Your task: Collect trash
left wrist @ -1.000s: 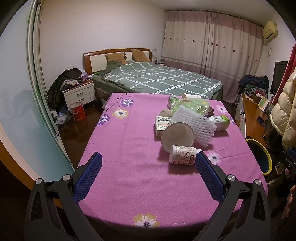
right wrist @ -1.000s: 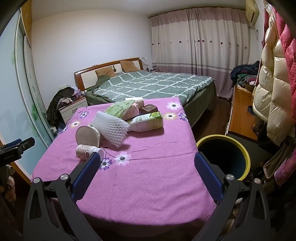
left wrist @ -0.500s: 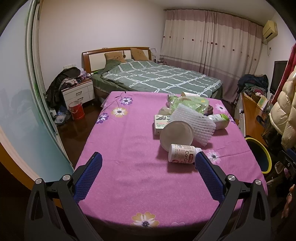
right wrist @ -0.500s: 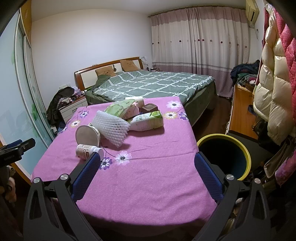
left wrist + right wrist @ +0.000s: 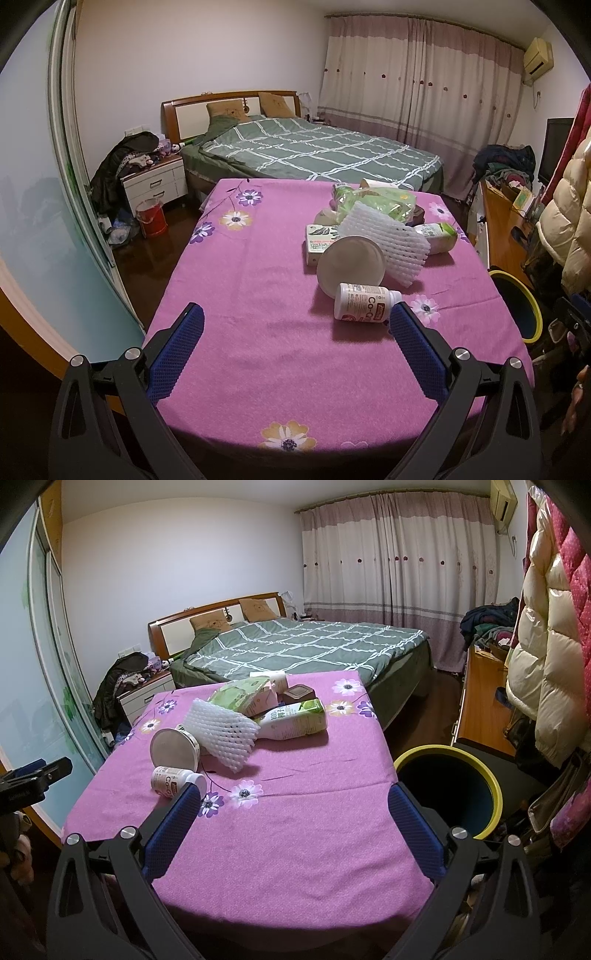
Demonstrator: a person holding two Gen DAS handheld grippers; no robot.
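Note:
Trash lies on a table with a pink flowered cloth (image 5: 240, 314) (image 5: 314, 812). A white pill bottle (image 5: 364, 307) (image 5: 173, 777) lies on its side nearest me. Behind it are a white round tub (image 5: 351, 267) (image 5: 173, 749), a white foam net (image 5: 384, 245) (image 5: 221, 731), a green-and-white carton (image 5: 295, 722) (image 5: 436, 238), a small box (image 5: 319, 245) and a green bag (image 5: 376, 203) (image 5: 240, 696). A dark bin with a yellow rim (image 5: 448, 786) (image 5: 517, 306) stands right of the table. My left gripper (image 5: 295, 325) is open over the near table, its right finger just beside the bottle. My right gripper (image 5: 293, 805) is open, empty.
A bed with a green checked cover (image 5: 314, 151) stands beyond the table. A white nightstand (image 5: 155, 182) with dark clothes and a red bucket (image 5: 151, 221) are at the left. A wooden desk (image 5: 480, 698) and hanging padded coats (image 5: 546, 646) line the right side.
Both views have shifted only slightly; the left gripper has eased a little forward toward the pill bottle. Nothing on the table has moved.

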